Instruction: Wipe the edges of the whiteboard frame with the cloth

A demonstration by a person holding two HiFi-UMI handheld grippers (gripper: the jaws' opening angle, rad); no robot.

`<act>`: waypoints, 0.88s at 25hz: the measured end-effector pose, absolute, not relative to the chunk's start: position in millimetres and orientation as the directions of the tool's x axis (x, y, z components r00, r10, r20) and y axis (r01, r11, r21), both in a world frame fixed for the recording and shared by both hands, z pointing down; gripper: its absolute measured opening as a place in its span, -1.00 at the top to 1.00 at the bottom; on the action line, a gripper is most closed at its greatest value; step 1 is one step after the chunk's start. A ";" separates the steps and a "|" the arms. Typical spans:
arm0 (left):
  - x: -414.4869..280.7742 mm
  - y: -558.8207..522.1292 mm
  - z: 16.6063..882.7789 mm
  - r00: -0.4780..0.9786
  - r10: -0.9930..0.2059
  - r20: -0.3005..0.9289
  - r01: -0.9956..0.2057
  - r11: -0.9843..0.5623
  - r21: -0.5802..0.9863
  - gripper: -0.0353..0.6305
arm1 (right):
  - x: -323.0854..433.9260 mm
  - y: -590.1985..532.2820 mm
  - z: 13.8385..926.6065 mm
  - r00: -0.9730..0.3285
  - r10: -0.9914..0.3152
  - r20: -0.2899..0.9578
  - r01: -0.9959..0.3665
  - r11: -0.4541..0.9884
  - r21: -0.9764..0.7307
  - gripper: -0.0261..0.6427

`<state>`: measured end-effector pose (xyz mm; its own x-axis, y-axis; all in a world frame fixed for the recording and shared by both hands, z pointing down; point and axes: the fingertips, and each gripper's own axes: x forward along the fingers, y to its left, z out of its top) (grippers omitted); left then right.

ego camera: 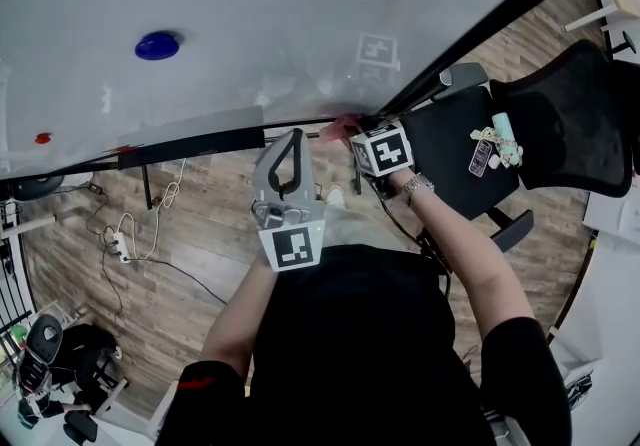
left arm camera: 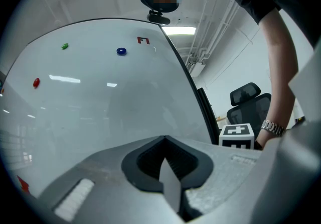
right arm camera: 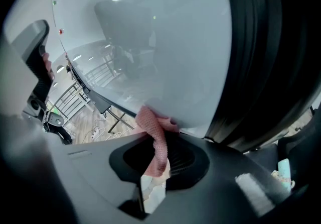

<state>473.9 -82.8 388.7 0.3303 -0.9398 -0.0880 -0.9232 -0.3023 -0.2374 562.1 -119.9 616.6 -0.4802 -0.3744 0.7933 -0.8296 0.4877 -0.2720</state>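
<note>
Black-sleeved arms are filling the bottom of the head view, each reaching up toward the whiteboard [ego camera: 300,24]. The left gripper [ego camera: 291,149] is hovering just below the black frame [ego camera: 190,146], its jaws pressed together with nothing between them. The right gripper [ego camera: 358,137] is pinching the pink cloth [right arm camera: 156,137] and pressing a bunched fold of it against the frame's bottom edge, close to the lower right corner, where the frame is turning upward. An office chair [ego camera: 560,114] is standing just beside that arm.

The wipe seems to be running along the bottom rail, though the exact contact is blurred in the right gripper view. Only a narrow strip of cloth is sitting in the jaws, so drag at the corner could be pulling it free. Too little cloth ahead of the jaws could be letting hard plastic scrape the frame, or the fold could be riding up onto the white surface and missing the rail.
</note>
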 end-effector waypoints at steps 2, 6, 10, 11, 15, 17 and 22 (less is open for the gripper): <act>473.2 -80.4 388.6 0.332 -0.939 -0.086 -0.921 -0.303 -0.246 0.90 | 563.5 -119.3 616.0 -0.477 -0.377 0.794 -0.832 0.486 -0.269 0.75; 471.1 -77.3 387.9 0.330 -0.940 -0.084 -0.922 -0.302 -0.243 0.90 | 564.9 -119.4 614.3 -0.472 -0.383 0.794 -0.835 0.483 -0.264 0.75; 470.8 -77.1 387.8 0.331 -0.940 -0.083 -0.920 -0.302 -0.248 0.90 | 569.7 -119.6 615.4 -0.462 -0.383 0.800 -0.842 0.473 -0.260 0.75; 471.0 -76.2 387.8 0.331 -0.940 -0.083 -0.921 -0.302 -0.248 0.90 | 571.3 -119.2 615.6 -0.460 -0.385 0.800 -0.844 0.471 -0.259 0.75; 471.3 -74.0 388.0 0.333 -0.939 -0.086 -0.920 -0.303 -0.250 0.90 | 576.2 -119.5 616.4 -0.452 -0.391 0.802 -0.849 0.463 -0.254 0.75; 472.9 -72.9 388.3 0.335 -0.939 -0.083 -0.918 -0.305 -0.252 0.90 | 578.5 -119.8 616.1 -0.452 -0.394 0.801 -0.850 0.462 -0.252 0.74; 474.2 -73.3 388.9 0.336 -0.938 -0.082 -0.919 -0.307 -0.247 0.90 | 583.0 -120.5 616.6 -0.446 -0.397 0.802 -0.857 0.449 -0.254 0.75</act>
<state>474.2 -73.3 388.9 0.3358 -0.9383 -0.0824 -0.9191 -0.3073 -0.2467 583.0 -120.5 616.6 -0.4461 -0.3968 0.8023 -0.8565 0.4492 -0.2541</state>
